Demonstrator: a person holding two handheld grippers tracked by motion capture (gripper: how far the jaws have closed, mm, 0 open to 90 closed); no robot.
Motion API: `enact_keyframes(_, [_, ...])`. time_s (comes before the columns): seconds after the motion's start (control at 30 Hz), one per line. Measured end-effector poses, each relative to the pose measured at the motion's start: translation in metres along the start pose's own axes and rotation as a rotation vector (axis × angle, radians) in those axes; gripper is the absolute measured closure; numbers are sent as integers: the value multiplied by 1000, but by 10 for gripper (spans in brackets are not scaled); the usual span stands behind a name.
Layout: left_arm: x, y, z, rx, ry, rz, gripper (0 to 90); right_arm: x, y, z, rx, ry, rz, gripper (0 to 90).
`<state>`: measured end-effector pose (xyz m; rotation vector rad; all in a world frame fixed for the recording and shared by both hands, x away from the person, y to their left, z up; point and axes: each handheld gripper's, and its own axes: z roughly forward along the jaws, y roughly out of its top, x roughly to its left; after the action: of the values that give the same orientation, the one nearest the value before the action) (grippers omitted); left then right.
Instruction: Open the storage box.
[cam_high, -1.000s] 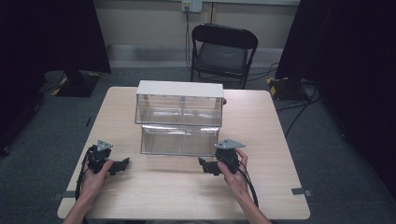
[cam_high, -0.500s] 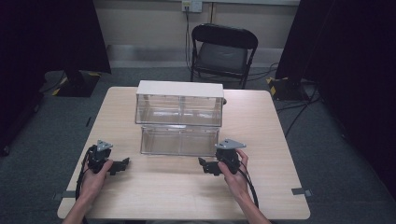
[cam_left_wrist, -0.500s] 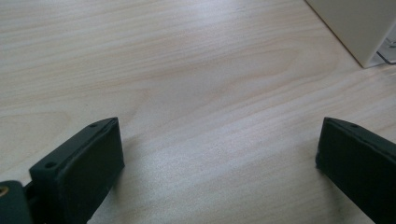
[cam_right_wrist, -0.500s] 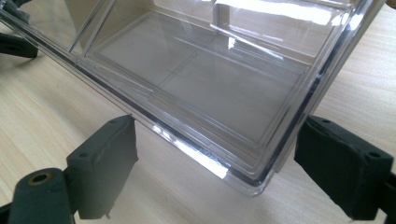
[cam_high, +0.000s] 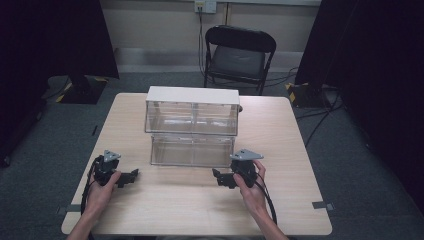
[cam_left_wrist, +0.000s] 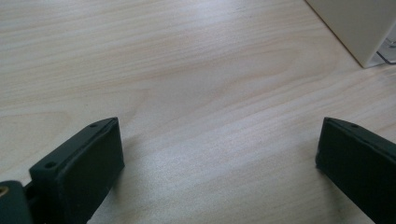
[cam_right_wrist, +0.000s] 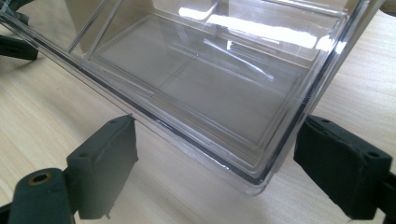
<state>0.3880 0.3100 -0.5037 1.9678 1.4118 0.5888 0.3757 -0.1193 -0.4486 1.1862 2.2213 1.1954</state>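
A white-topped cabinet of clear drawers stands mid-table, and its lower clear drawer is pulled out toward me. In the right gripper view that drawer lies empty just beyond my jaws, its front corner between them and untouched. My right gripper rests on the table below the drawer's right end, open. My left gripper sits at the table's near left, open over bare wood, with the cabinet's white corner at the upper right of its view.
The light wooden table has bare room along its front edge. A black folding chair stands behind the table. Dark curtains hang on both sides, and cables run over the grey floor at the right.
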Motion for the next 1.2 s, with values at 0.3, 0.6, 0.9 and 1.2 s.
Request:
enact_keyframes(0.3, [0, 0, 0, 1, 0, 1, 3, 0, 0, 0, -3, 1, 1, 129])
enact_keyframes(0.6, [0, 0, 0, -1, 0, -1, 3, 0, 2, -2, -2, 4, -3, 128])
enact_keyframes(0.9, [0, 0, 0, -1, 0, -1, 3, 1, 3, -5, -15, 7, -5, 126])
enact_keyframes(1.2, [0, 0, 0, -1, 0, -2, 3, 1, 4, -7, -27, 1, -1, 130])
